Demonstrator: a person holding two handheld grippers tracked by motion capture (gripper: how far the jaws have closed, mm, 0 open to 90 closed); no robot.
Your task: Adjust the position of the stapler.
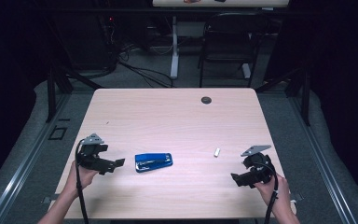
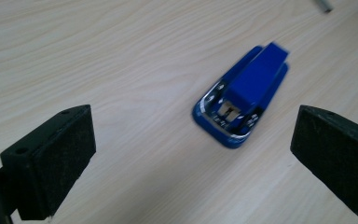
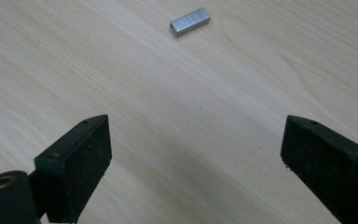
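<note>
Lab or office test room. Pale wood worktop with cable grommet, grey carpet, black chair, loose cables on floor, dark curtains around the recording area.

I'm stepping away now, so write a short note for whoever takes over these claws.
Left claw: open, empty, aimed at the blue stapler, which lies flat on the table just ahead of it.
Right claw: open, empty, facing the strip of staples farther off.
Done: nothing picked up yet.
Left: probably grasp the stapler and the strip and load it.
</note>
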